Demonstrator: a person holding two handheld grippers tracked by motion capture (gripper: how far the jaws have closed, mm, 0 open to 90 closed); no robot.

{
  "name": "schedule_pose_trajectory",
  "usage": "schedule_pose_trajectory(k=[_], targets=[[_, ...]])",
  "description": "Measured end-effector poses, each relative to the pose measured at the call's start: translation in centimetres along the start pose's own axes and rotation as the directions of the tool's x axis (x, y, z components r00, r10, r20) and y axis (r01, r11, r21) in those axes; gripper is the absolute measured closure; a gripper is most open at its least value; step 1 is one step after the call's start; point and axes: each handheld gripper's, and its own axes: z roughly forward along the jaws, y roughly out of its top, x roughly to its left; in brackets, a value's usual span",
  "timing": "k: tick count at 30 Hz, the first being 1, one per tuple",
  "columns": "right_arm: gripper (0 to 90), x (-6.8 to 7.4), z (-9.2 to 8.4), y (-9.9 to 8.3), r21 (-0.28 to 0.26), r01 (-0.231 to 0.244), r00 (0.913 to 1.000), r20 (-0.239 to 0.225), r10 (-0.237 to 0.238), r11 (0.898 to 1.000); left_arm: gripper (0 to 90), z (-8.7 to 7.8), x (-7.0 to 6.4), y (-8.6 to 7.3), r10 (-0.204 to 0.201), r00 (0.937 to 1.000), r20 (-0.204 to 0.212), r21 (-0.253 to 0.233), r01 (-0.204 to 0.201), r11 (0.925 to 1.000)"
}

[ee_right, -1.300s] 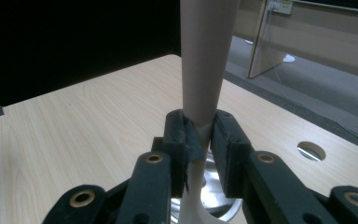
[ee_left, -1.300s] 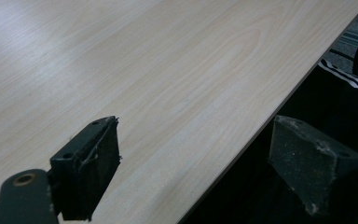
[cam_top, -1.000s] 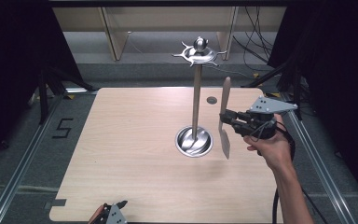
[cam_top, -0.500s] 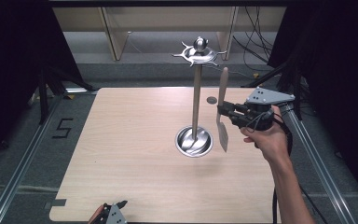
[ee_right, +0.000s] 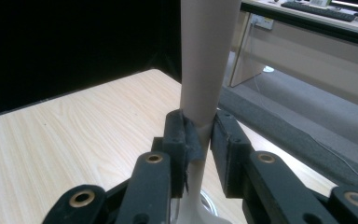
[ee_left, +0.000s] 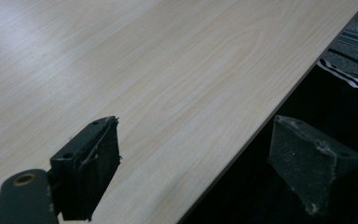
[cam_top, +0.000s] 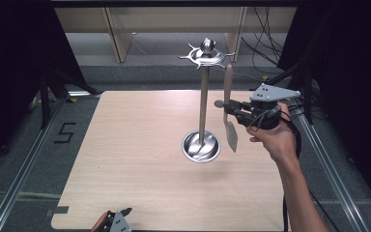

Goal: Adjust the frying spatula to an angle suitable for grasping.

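Observation:
A metal utensil stand (cam_top: 203, 104) rises from a round steel base (cam_top: 201, 146) in the middle of the wooden table (cam_top: 125, 159); its hooked crown (cam_top: 206, 54) is at the top. My right gripper (cam_top: 231, 110) is shut on a beige spatula (cam_top: 229, 108), held upright just right of the pole, with the handle end near the crown. In the right gripper view the spatula handle (ee_right: 207, 56) stands clamped between both jaws. My left gripper (cam_top: 118, 220) sits at the table's front edge. Its jaws stand wide apart with nothing between them in the left gripper view, one over the table (ee_left: 144, 70).
A small dark disc (cam_top: 219, 103) lies on the table behind the spatula. Metal rails (cam_top: 24, 159) run along both table sides. Shelving legs (cam_top: 118, 36) and cables (cam_top: 265, 43) stand behind the table. Left half of the tabletop is bare wood.
My right gripper has lifted the spatula higher and carried it slightly left toward the stand's crown. The left gripper has stayed at the front edge.

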Motion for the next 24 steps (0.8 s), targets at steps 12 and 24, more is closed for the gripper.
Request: schedule_pose_trajectory(k=[12, 24], targets=[[76.8, 0.1, 0.4, 0.6, 0.032, 0.012, 0.9997, 0.018, -0.013, 0.999, 15.4, 0.0, 0.0, 0.0, 0.001, 1.0, -0.001, 0.0, -0.001, 1.0], [76.8, 0.3, 0.6, 1.1, 0.065, -0.004, 0.9995, 0.03, 0.002, 0.998, 15.4, 0.1, -0.1, 0.0, -0.01, 0.9999, 0.006, 0.007, 0.01, 0.9999]])
